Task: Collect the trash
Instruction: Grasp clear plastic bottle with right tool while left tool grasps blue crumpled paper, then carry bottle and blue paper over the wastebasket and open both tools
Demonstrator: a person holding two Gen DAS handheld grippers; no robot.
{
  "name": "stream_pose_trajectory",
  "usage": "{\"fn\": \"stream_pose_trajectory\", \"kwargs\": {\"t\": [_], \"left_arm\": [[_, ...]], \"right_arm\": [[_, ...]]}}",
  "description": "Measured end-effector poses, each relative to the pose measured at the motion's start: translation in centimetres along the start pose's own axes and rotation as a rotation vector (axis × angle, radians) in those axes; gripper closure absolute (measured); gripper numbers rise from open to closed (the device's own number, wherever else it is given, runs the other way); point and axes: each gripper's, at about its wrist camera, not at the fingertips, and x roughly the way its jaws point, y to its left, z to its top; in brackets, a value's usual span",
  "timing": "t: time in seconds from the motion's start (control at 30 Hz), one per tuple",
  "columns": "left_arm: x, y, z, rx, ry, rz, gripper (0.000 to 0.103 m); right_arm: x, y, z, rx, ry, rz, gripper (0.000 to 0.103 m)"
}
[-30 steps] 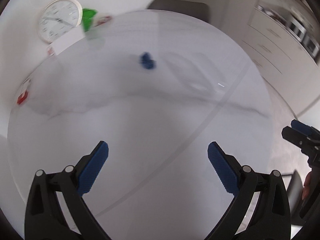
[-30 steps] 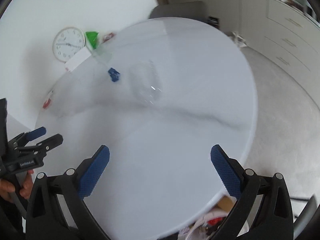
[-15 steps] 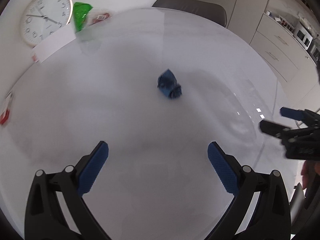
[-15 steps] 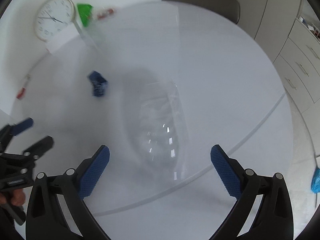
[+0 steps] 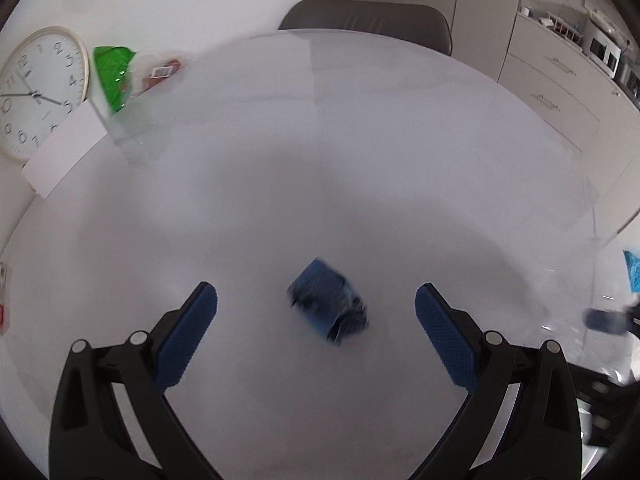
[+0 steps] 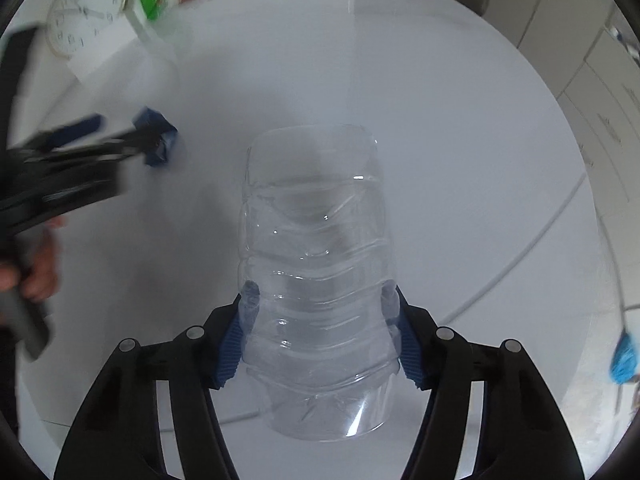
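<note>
Crumpled blue wrapper scrap (image 5: 327, 305) lies on the round white table (image 5: 360, 140), sitting between the left gripper (image 5: 316, 304) pads, not touching either as far as the left wrist view shows; motion blur on it. Left fingers (image 5: 188, 332) spread wide, holding nothing. In the right wrist view the same scrap (image 6: 159, 142) sits at the tip of the left tool, contact unclear through blur.

Clear ribbed plastic bottle (image 6: 316, 264) is clamped in the right gripper (image 6: 320, 336): blue pads (image 6: 236, 340) pressed on both flanks of the bottle, fingers closed partway to bottle width. Whether the bottle rests on the table or is lifted, cannot tell.

Step, by my read: two pickups in hand, bottle grasped, wrapper lined up for grasp. Next move probably calls for squeezing the left fingers together on the scrap, low enough to catch it since it is small and light and could skid away. Then both go to a bin; none in view.

Further out: green packet (image 5: 113, 76) and red-labelled clear wrapper (image 5: 162, 74) at the far table edge, likely more trash. Round wall clock (image 5: 38, 92) and white box (image 5: 64, 148) beside them. Grey chair (image 5: 366, 20) behind the table.
</note>
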Motion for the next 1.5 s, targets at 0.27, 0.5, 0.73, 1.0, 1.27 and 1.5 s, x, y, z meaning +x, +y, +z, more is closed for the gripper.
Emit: {"fn": "stream_pose_trajectory", "kwargs": {"t": [0.27,0.5,0.73,1.0,1.27,1.5], "left_arm": [[2.3,-1.6,0.5,0.023,0.033,0.022,0.031],[2.7,-1.6,0.2,-0.027,0.05,-0.022,0.067],[1.7,-1.0,0.5,-0.048,0.051,-0.034,0.072],[-4.6,-2.0,-0.4,-0.028,0.011,-0.069,0.072],[-16.9,-9.3,-7.0,0.071,-0.052,-0.241,0.072],[-23.1,-17.7,-14.3,0.179,0.008,-0.461,0.071]], "right_arm": [[-4.8,-1.8,-3.5,0.084,-0.051,0.099,0.039],[-4.9,-2.5,-3.5,0.119,-0.051,0.113,0.039],[-5.6,-2.7,-4.7,0.159,-0.067,0.137,0.039],[-8.8,-3.1,-7.0,0.177,-0.167,0.157,0.039],[-15.5,-5.8,-17.6,0.232,-0.226,0.049,0.039],[-15.5,-10.5,-33.5,0.429,-0.11,-0.102,0.039]]}}
